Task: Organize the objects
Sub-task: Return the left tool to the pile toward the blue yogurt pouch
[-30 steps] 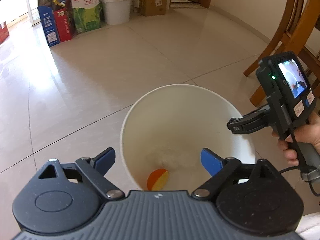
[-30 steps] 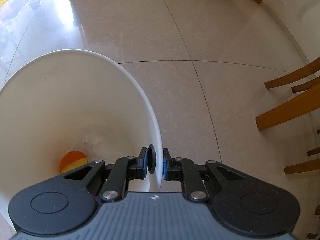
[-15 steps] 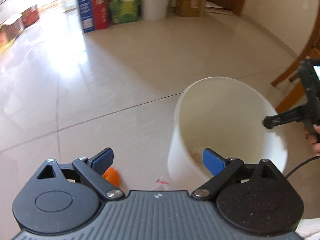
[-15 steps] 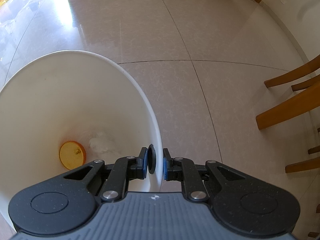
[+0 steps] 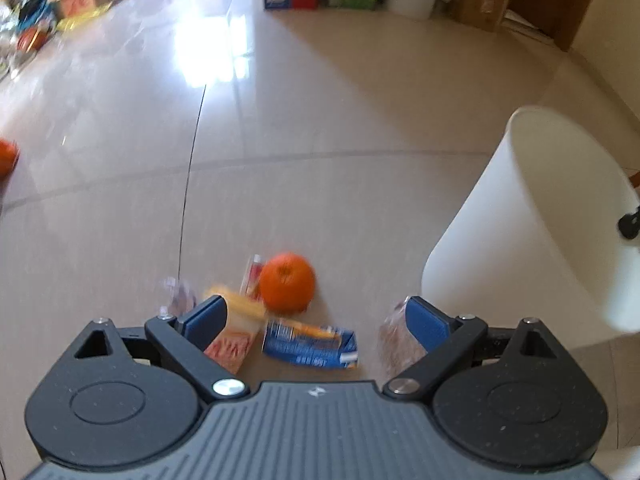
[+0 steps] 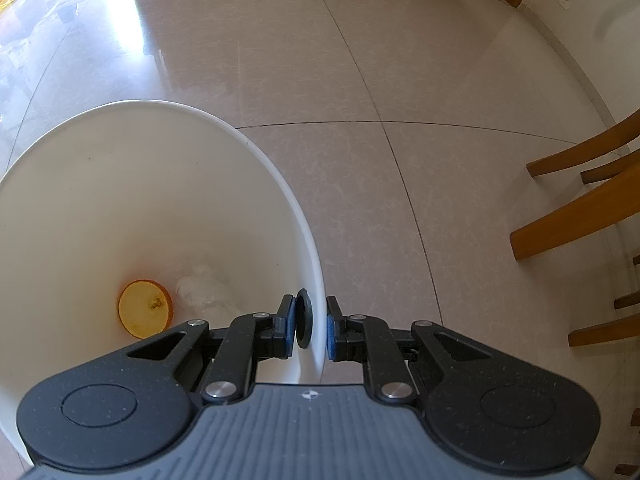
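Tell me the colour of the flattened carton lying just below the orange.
Blue, with orange and white print; the carton shows best in the left wrist view.

Below my left gripper (image 5: pixel 312 320), whose jaws stand wide apart, a cluster lies on the floor (image 5: pixel 320 120): an orange (image 5: pixel 286 282) farthest from me, a flattened carton (image 5: pixel 310 343) just in front of it, a box (image 5: pixel 231 346) by the left jaw and a wrapped packet (image 5: pixel 396 340) by the right jaw. The bucket (image 5: pixel 532 220) stands to the right of this cluster. My right gripper (image 6: pixel 310 328) has its jaws closed on the bucket's rim (image 6: pixel 316 264), one inside, one outside. In the bucket's bottom lie a fruit half (image 6: pixel 145 309) and, right of it, a crumpled wad (image 6: pixel 204 290). Chair legs (image 6: pixel 576 208) stand to the far right.
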